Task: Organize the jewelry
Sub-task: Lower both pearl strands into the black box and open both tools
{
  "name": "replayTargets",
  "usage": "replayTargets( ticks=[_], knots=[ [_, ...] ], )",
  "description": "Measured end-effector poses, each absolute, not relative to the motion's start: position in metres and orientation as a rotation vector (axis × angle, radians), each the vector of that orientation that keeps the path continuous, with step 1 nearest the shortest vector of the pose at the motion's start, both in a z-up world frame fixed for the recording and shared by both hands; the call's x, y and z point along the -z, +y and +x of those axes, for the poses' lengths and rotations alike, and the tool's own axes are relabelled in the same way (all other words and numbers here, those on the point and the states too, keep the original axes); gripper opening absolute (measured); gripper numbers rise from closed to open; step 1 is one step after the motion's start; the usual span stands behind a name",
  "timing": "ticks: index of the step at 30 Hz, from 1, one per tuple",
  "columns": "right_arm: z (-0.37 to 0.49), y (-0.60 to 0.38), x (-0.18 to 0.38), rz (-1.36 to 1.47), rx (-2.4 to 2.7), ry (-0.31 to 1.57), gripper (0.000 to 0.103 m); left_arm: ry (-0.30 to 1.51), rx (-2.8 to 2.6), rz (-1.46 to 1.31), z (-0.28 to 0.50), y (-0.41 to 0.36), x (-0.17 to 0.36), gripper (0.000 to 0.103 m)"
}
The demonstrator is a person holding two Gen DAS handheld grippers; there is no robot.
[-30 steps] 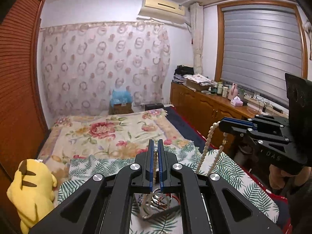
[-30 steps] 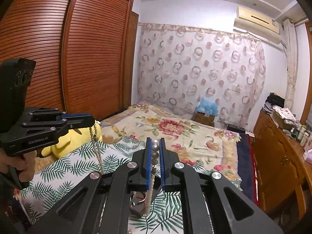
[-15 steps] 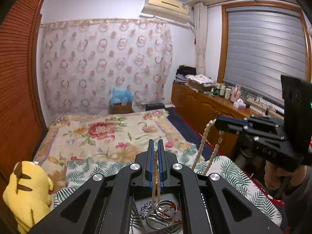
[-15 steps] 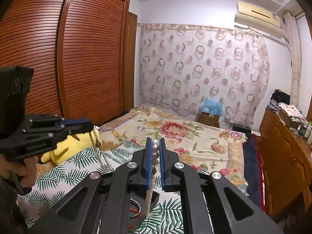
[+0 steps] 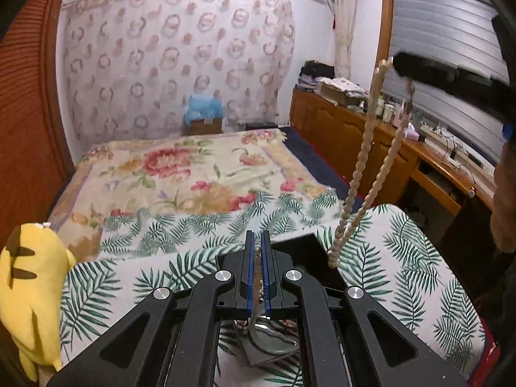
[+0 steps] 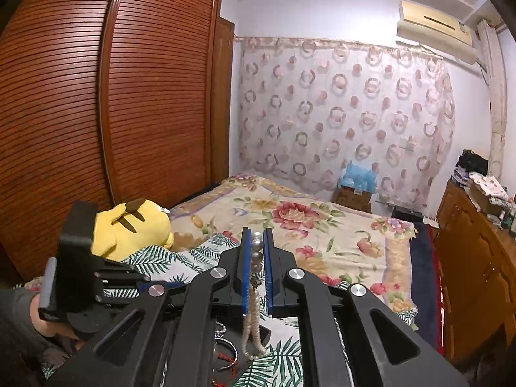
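Observation:
My right gripper [image 6: 257,238] is shut on a pearl necklace [image 6: 256,251]; its loop hangs down below the fingers. In the left wrist view the right gripper [image 5: 400,64] is raised high at upper right and the necklace [image 5: 361,167] dangles from it over the leaf-print table [image 5: 403,258]. My left gripper [image 5: 257,242] is shut on a thin beaded chain [image 5: 257,277] that hangs between its fingers, above a dark jewelry tray [image 5: 303,245] with bangles [image 5: 271,345]. The left gripper [image 6: 122,277] sits low at left in the right wrist view.
A yellow plush toy [image 5: 29,287] lies at the table's left edge. A bed with a floral blanket [image 5: 180,167] is behind the table. A wooden dresser [image 5: 371,135] stands at right, a slatted wardrobe [image 6: 96,113] at left.
My right gripper rose, lifting the pearl necklace higher. My left gripper dropped lower toward the tray, still holding its chain.

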State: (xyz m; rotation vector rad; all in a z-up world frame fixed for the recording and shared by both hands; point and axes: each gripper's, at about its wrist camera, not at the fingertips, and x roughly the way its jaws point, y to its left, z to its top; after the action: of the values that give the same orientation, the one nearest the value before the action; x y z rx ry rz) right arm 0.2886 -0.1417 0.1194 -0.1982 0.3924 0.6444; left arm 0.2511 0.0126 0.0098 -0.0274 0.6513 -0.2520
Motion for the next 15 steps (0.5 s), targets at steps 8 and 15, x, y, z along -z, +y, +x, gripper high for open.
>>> replayTargets(
  ticks=[8, 15],
  knots=[
    [0.297, -0.13, -0.098, -0.223, -0.644, 0.458, 0.009, 0.678, 0.248, -0.021, 0.247, 0.012, 0.002, 0.003],
    [0.295, -0.114, -0.075, -0.252, -0.662, 0.511, 0.009, 0.697, 0.237, -0.027, 0.242, 0.015, 0.012, 0.004]
  ],
)
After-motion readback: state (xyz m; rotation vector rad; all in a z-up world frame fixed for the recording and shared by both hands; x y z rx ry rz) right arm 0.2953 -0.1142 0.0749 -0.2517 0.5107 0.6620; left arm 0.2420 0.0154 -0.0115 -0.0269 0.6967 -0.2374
